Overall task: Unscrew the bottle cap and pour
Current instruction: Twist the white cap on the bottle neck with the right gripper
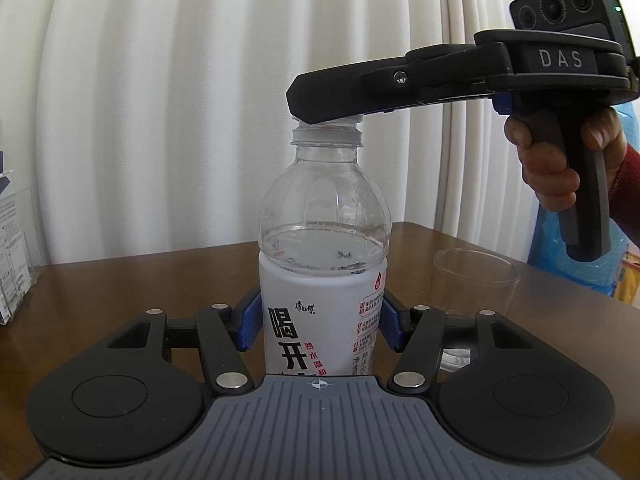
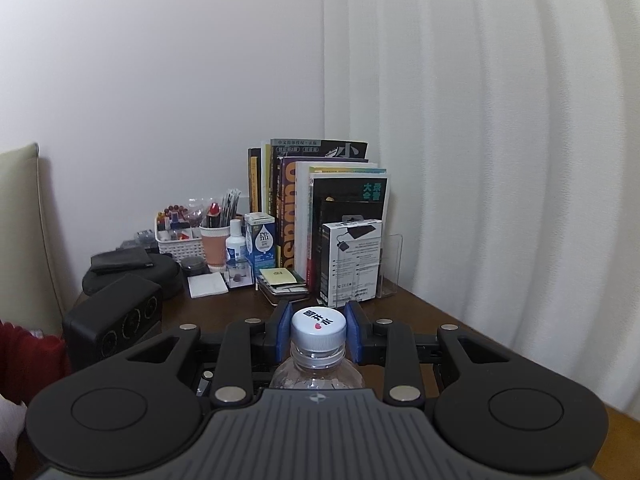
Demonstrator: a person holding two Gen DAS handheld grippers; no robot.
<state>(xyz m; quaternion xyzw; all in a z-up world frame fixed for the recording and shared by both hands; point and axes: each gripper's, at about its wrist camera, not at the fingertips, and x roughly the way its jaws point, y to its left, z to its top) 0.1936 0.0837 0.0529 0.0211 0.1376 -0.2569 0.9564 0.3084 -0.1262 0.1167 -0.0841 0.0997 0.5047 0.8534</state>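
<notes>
Left tongs [image 1: 318, 328]: nearest in the left wrist view; blue pads clenched on either side of the clear plastic water bottle with white printed label [image 1: 322, 280], gripping it at label height; bottle upright on the brown wooden surface [image 1: 140, 280], partly filled, water line just above the label's top edge.

Right tongs [image 2: 318, 330]: in the right wrist view, blue pads clenched on the white ribbed screw cap with red droplet mark [image 2: 319, 330], one pad on each side; from the left wrist view they reach in level from the right, over the bottle's top, held by a hand [image 1: 560, 168] on a pistol grip.

Cap: seated on the neck, collar ring just below it; how far it has loosened cannot be told.

Clear drinking glass [image 1: 474, 288]: upright on the surface, just beside the bottle on its right, a little farther back; appears empty.

Far items: books, boxes and a small basket of oddments at the surface's far end; white curtain behind.

Step in hand, by judgement: unscrewing, both grips set. Next move calls for twisting the cap while the left tongs hold the bottle steady against turning; then lifting the cap clear before any tilt toward the glass.
</notes>
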